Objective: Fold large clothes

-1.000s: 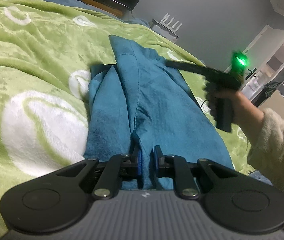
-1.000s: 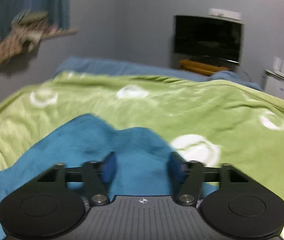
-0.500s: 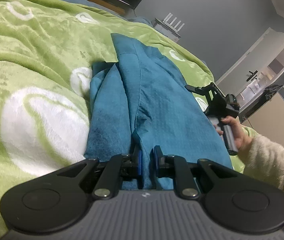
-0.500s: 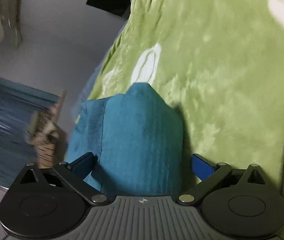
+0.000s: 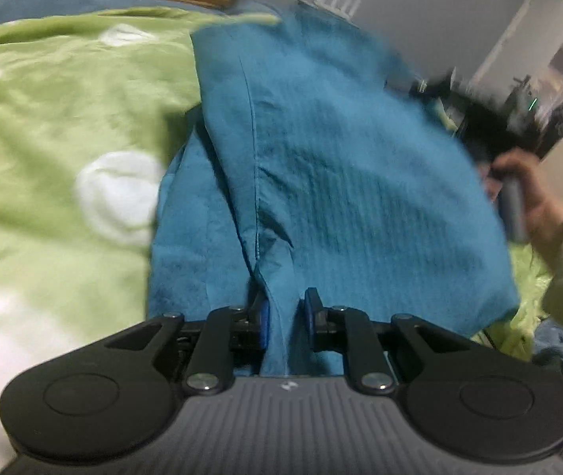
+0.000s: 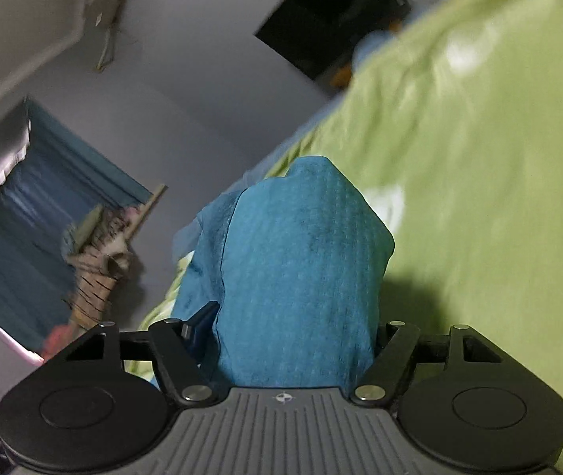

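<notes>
Writing: no readable words or brand names; each gripper body carries only a small round emblem at its centre, too small to make out.

Surface: a green blanket [image 5: 63,126] with white ring shapes covers a bed; a blue sheet shows along its far edge.

Room: grey walls. A dark television [image 6: 329,16] hangs on the far wall, with a white router [image 5: 337,0] beside it. Blue curtains [image 6: 24,213] and a striped hanging object show in the right wrist view. An open white door [image 5: 539,39] stands at the right of the left wrist view.

Garment: a large teal garment [image 5: 341,178] lies on the blanket, its long axis running away from the left camera toward the television wall, with a stitched seam along that length (both views are motion-blurred).

Left gripper [image 5: 284,322]: jaws nearly together, blue pads pinching a fold of the teal cloth at its near edge.

Right gripper [image 6: 293,332]: seen blurred at the garment's right edge in the left view, held by a hand in a cream sleeve. In its own view the jaws stand wide, with a thick bunch of teal cloth filling the space between them; whether the pads press on it I cannot tell.
</notes>
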`<state>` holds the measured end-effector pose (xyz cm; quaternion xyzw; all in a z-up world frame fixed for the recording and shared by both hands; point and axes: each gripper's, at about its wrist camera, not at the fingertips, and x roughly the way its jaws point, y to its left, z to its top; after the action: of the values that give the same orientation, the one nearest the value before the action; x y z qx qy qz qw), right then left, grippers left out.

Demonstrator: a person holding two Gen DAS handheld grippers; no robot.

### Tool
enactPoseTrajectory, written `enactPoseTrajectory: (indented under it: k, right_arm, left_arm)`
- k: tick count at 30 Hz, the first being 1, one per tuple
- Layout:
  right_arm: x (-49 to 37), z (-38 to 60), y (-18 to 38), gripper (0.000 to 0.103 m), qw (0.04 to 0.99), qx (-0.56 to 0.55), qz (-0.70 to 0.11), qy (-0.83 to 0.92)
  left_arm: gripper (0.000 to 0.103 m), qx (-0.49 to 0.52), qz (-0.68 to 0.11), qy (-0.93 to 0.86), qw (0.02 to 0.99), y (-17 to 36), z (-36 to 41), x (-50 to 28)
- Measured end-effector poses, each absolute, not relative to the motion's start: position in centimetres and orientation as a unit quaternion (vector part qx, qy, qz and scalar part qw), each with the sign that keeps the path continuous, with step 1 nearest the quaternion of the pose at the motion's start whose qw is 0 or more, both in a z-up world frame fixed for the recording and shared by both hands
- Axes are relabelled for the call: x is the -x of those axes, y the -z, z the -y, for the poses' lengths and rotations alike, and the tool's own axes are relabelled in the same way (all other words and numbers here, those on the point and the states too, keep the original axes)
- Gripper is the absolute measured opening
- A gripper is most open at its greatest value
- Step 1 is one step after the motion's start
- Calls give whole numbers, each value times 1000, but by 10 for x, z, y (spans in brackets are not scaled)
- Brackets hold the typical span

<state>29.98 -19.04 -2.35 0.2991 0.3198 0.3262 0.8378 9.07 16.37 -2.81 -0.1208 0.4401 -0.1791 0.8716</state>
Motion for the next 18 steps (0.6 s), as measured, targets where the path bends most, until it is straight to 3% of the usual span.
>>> enactPoseTrajectory:
  k: [4,6,8,14,18]
  right_arm:
    - [-331,202,-37,73,882,-223,-285,-303]
    - [-344,201,-56,89,914,-166,-273,-249]
    - [-351,202,-57,95,939,-150,-263,-164]
    - [-307,200,-32,93,958,-106,-226,-143]
    - [-235,184,-2,79,969,-16,-197,-150]
  left_arm:
    - [11,148,-434,194,867,52,-133,-135]
    - [11,146,-427,194,871,64,-121,-148]
    - [11,133,-419,202,875,73,-112,-153]
    - [13,136,-371,219,892,69,-112,-144]
    - [13,144,-374,221,889,72,-110,-147]
